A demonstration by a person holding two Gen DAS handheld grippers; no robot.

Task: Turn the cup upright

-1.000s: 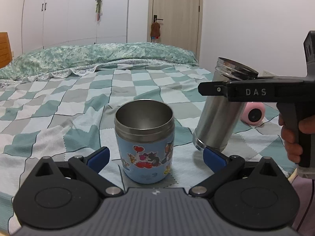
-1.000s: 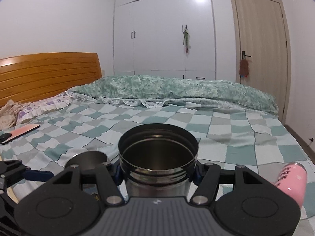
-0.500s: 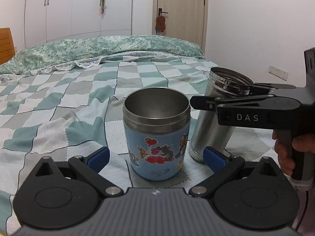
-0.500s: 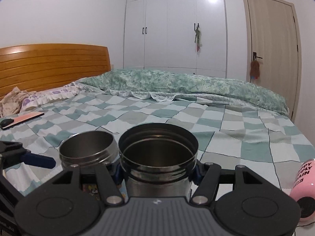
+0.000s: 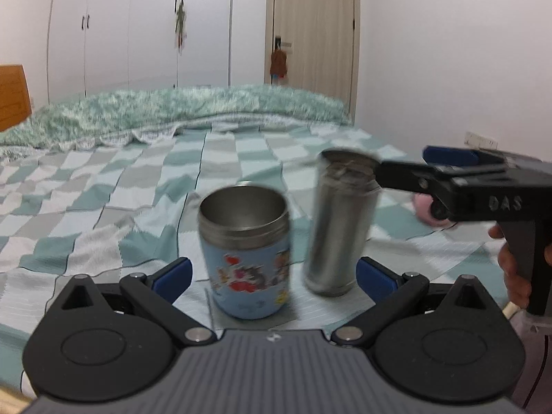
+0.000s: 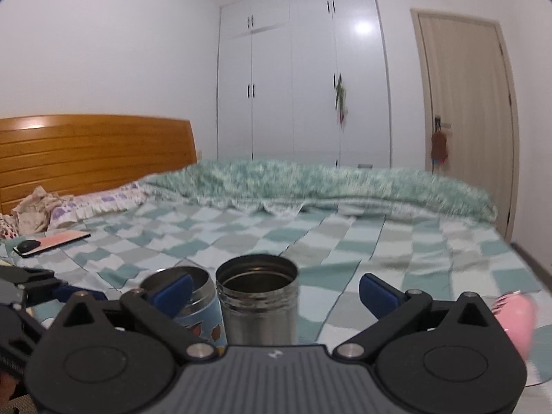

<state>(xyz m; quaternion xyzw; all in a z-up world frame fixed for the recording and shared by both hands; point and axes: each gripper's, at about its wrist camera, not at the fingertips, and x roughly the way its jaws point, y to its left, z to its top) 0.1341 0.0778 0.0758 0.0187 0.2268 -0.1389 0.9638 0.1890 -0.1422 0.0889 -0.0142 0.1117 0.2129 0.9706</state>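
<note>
- Left gripper (image 5: 272,270): jaws spread wide, blue pads either side of the cartoon cup, clear of it.
- Cartoon cup (image 5: 246,253): blue, sticker print, steel rim, mouth up, upright on the bed (image 5: 103,186) between the left jaws.
- Steel cup (image 5: 339,222): tall, plain, mouth up, standing on the bed just right of the cartoon cup; blurred, looks slightly tilted. A narrow gap seems to show between the two; whether they touch cannot be told.
- Same steel cup in right wrist view (image 6: 258,302): centred between the right jaws, open mouth facing up, cartoon cup (image 6: 193,305) immediately to its left.
- Right gripper (image 6: 274,288): jaws parted wide, pads well off the steel cup's sides, nothing clamped. From the left wrist view, same gripper (image 5: 407,165) level with the steel cup's rim, one black finger close by the rim, contact unclear through blur.
- Right hand (image 5: 514,272) on the pistol grip, right of the steel cup.
- Pink bottle (image 6: 514,321): lying on the bed right of the steel cup, well apart.
- Phone (image 6: 51,241) on the bed far left of the steel cup, near the pillows.
- Beyond the steel cup: rumpled green quilt (image 6: 310,186), wooden headboard (image 6: 93,151), white wardrobe (image 6: 303,79), closed door (image 6: 465,117).
</note>
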